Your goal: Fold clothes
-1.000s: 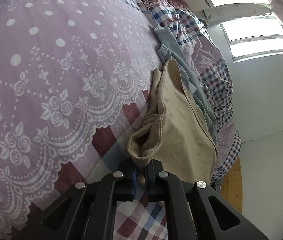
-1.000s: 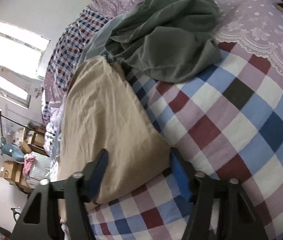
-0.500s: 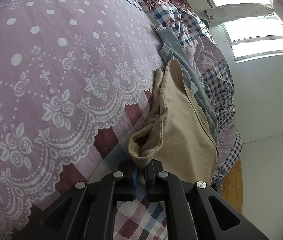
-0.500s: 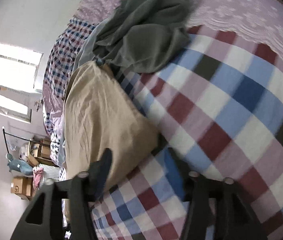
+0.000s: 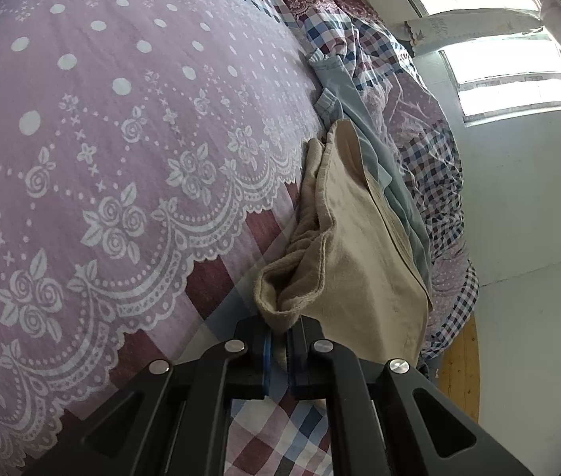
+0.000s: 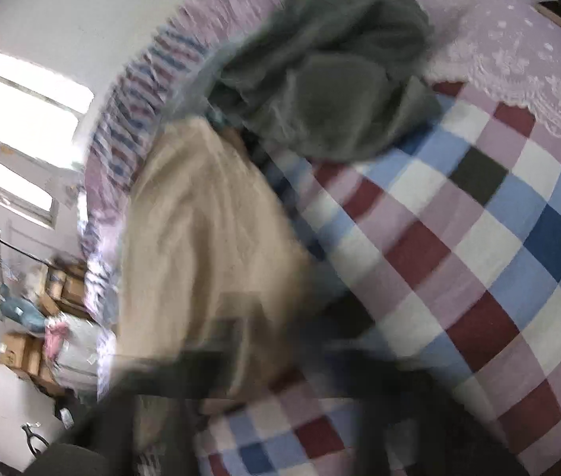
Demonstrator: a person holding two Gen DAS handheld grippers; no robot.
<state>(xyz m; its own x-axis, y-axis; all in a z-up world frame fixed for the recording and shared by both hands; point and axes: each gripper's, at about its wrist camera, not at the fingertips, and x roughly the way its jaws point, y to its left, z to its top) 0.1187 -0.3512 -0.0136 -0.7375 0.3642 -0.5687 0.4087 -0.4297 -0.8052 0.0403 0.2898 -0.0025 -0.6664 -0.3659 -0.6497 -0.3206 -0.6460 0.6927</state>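
Observation:
A beige garment [image 5: 359, 258] lies folded over along the bed's edge. My left gripper [image 5: 276, 327] is shut on its bunched near corner, with the cloth pinched between the blue pads. In the right wrist view the same beige garment [image 6: 209, 230] stretches away to the left. That view is blurred by motion. My right gripper [image 6: 256, 341] is closing its jaws, with the garment's near edge between the dark fingers. A crumpled dark grey-green garment [image 6: 332, 91] lies beyond, apart from both grippers.
A lilac lace-patterned cover [image 5: 121, 119] and a checked sheet [image 6: 458, 258] cover the bed. A light blue garment [image 5: 359, 119] and a checked quilt [image 5: 431, 166] are heaped by the far edge. Wooden floor [image 5: 462, 365] and cardboard boxes [image 6: 18, 353] lie past it.
The right gripper's jaws stood wide around the beige garment's corner, then came together on its edge while sliding sideways. The left gripper kept its hold and did not move.

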